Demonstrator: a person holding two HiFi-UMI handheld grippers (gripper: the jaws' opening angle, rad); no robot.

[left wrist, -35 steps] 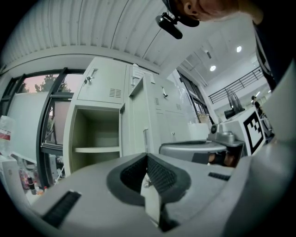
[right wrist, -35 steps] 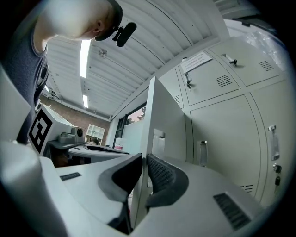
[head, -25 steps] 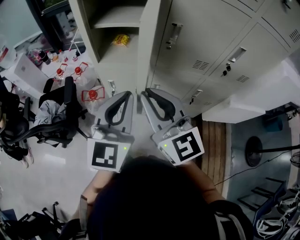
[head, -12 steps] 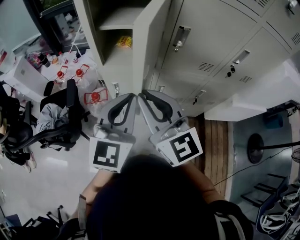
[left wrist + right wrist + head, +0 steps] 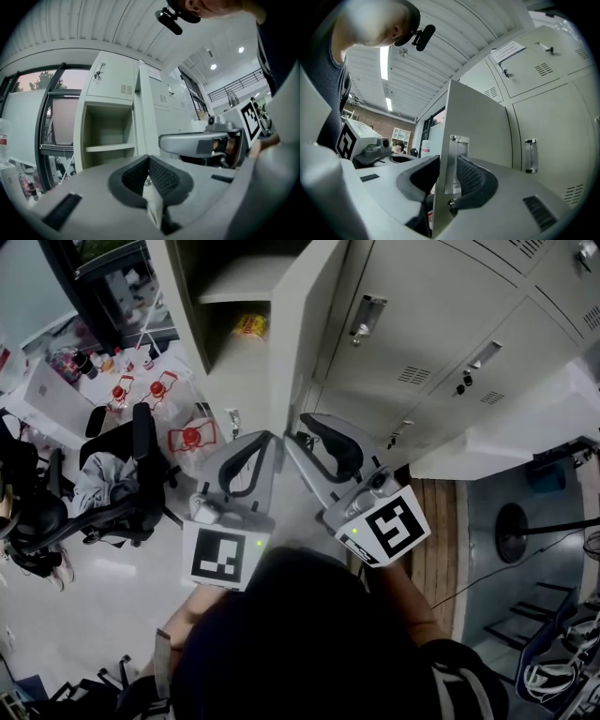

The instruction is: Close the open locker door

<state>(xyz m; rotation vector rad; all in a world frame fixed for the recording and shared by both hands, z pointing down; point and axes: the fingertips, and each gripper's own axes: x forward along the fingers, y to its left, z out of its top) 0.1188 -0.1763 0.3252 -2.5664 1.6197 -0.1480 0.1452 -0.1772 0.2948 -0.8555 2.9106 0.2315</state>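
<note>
The right claw (image 5: pixel 444 174) clamps the open locker door (image 5: pixel 478 126) by its edge. The left claw (image 5: pixel 149 160), pinched together, hovers beside it.

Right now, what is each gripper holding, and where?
Both the left gripper and the right gripper pinch the locker door at its free edge.

The locker bay (image 5: pixel 234 357) at upper left lies open below its shelf (image 5: pixel 239 282), free but for a yellow packet (image 5: pixel 249 324); the locker door (image 5: pixel 305 324) stands edge-on down the frame's middle, walling that bay from the closed lockers (image 5: pixel 422 343) at upper right; an office chair (image 5: pixel 117 474) and what seems red-topped clutter (image 5: pixel 155 388) crowd the floor at left
</note>
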